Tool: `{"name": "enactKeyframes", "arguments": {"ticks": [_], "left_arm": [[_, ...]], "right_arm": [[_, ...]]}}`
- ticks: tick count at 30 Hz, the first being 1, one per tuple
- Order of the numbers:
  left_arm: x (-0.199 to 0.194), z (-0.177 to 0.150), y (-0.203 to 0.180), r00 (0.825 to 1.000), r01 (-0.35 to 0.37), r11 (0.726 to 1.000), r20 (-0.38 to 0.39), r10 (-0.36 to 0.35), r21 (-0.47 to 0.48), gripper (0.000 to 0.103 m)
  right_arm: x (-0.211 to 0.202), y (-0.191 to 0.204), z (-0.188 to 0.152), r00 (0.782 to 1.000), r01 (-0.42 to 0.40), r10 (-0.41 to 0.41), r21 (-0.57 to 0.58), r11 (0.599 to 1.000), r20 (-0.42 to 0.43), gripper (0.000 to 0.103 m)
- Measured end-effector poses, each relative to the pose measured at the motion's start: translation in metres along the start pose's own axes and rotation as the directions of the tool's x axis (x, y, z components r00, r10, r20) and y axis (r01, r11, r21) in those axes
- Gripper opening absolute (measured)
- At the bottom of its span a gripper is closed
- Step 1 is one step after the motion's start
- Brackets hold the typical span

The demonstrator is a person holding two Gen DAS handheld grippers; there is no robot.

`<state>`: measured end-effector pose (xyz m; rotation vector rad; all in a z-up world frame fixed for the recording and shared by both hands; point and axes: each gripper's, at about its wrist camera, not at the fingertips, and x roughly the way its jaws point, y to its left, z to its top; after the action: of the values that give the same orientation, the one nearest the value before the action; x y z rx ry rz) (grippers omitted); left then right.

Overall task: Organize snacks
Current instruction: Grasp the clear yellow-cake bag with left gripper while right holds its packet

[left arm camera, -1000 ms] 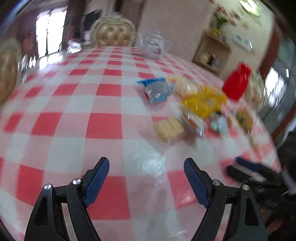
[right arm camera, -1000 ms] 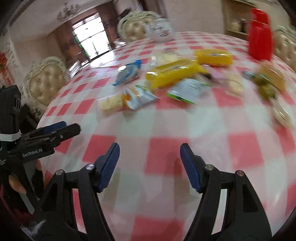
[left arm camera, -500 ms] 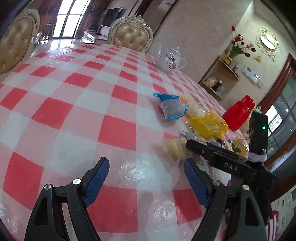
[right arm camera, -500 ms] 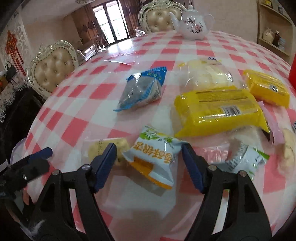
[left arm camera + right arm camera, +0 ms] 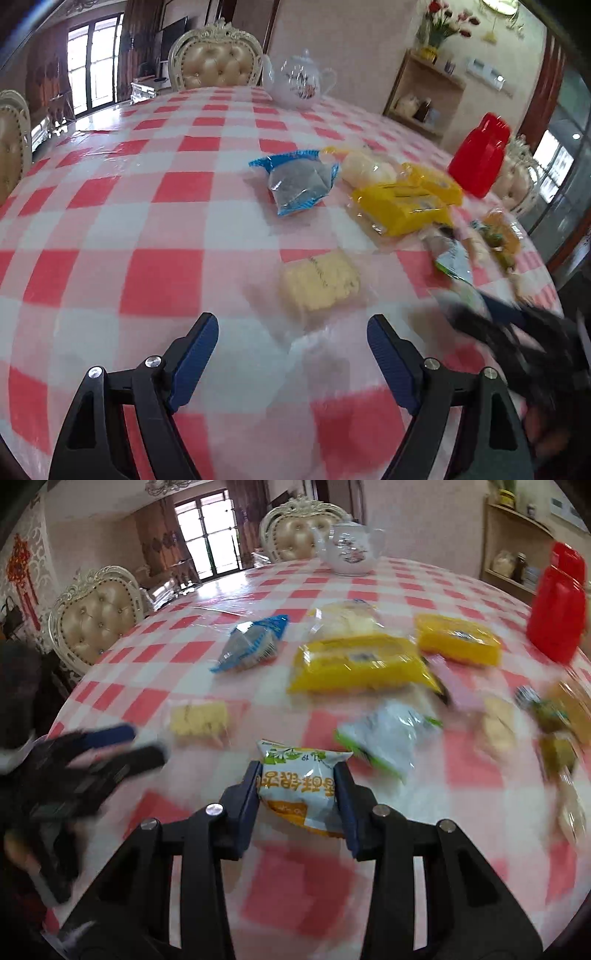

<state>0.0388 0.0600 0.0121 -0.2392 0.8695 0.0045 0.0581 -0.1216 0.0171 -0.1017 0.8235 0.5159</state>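
Observation:
Snack packets lie scattered on the red-and-white checked tablecloth (image 5: 207, 638). My right gripper (image 5: 297, 775) is closing on a white-and-orange snack packet (image 5: 301, 786), and both blue pads press its sides near the table's front edge. My left gripper (image 5: 293, 332) stands open over bare cloth with nothing between its fingers. A clear packet of pale yellow crackers (image 5: 319, 282) lies just beyond it. The left gripper (image 5: 99, 749) shows blurred at the left of the right wrist view. The right gripper (image 5: 498, 325) shows blurred at the right of the left wrist view.
Farther back lie a blue packet (image 5: 253, 644), two yellow packs (image 5: 356, 662), a green-and-white packet (image 5: 388, 734) and a clear bread bag (image 5: 347, 618). A white teapot (image 5: 349, 552) and a red container (image 5: 557, 616) stand beyond. Padded chairs (image 5: 99, 616) ring the table.
My right gripper's jaws have come in onto the white-and-orange packet, which lay loose between them before. The left gripper has shifted sideways, so the cracker packet now lies straight ahead of it.

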Motion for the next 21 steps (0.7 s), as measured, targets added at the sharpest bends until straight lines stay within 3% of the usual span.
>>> {"name": "enactKeyframes", "arguments": {"ticks": [4, 8, 10, 14, 17, 18, 21], "left_arm": [[0.019, 0.016, -0.013, 0.998, -0.06, 0.998, -0.009, 0.06, 0.006, 0.084], [0.04, 0.03, -0.031, 0.993, -0.096, 0.983, -0.056, 0.106, 0.158, 0.087], [0.046, 0.03, -0.035, 0.992, -0.086, 0.971, -0.067, 0.103, 0.224, 0.097], [0.045, 0.027, -0.036, 0.995, -0.024, 0.952, -0.084, 0.051, 0.304, 0.097], [0.037, 0.022, -0.039, 0.998, 0.011, 0.941, -0.067, 0.012, 0.337, 0.075], [0.035, 0.02, -0.041, 0.998, 0.018, 0.938, -0.062, 0.004, 0.346, 0.061], [0.029, 0.015, -0.044, 0.999, 0.014, 0.936, -0.047, 0.003, 0.351, 0.057]], "right_arm": [[-0.012, -0.011, -0.015, 1.0, -0.022, 0.023, 0.041, 0.999, -0.002, 0.043], [-0.015, -0.014, -0.016, 0.999, -0.044, 0.043, 0.057, 0.997, 0.008, 0.043], [-0.016, -0.014, -0.016, 0.998, -0.059, 0.059, 0.058, 0.997, 0.008, 0.043], [-0.015, -0.01, -0.017, 0.997, -0.075, 0.075, 0.047, 0.996, 0.004, 0.043], [-0.014, -0.008, -0.017, 0.997, -0.076, 0.076, 0.038, 0.996, 0.002, 0.043], [-0.014, -0.007, -0.017, 0.997, -0.073, 0.073, 0.037, 0.997, 0.003, 0.043], [-0.013, -0.008, -0.018, 0.998, -0.062, 0.062, 0.043, 0.997, 0.006, 0.043]]}}
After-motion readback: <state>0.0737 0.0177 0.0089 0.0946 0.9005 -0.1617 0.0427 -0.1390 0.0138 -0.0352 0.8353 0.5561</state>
